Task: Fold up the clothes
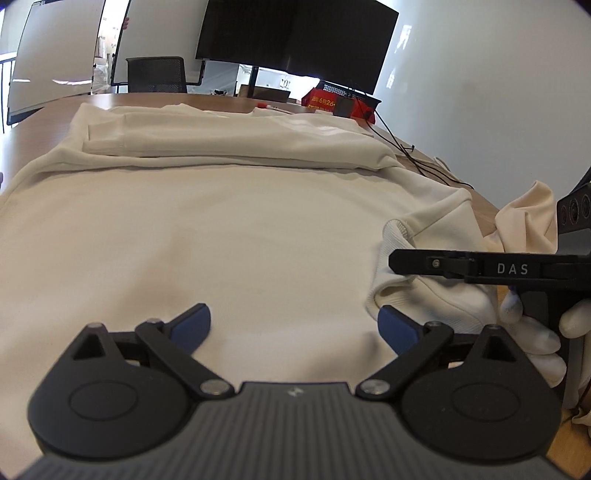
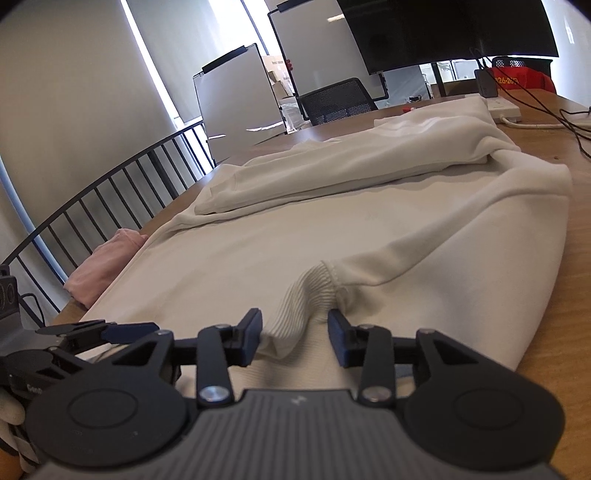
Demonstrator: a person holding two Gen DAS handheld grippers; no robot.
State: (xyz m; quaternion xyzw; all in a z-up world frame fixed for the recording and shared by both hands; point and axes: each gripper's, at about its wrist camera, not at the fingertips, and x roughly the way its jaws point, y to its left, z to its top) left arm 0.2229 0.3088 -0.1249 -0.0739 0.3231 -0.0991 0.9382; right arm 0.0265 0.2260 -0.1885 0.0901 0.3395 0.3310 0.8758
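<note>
Straddling ribbed cuff [image 2: 308, 295], right gripper [image 2: 295, 341] jaws apart — sweatshirt [image 2: 295, 229] edges cropped

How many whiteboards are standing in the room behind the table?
2: one whiteboard stands nearer the railing, the other whiteboard beside the dark screen. More may be out of view.

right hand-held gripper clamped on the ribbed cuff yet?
No. The right hand-held gripper is open, its pads apart on either side of the ribbed cuff.
</note>
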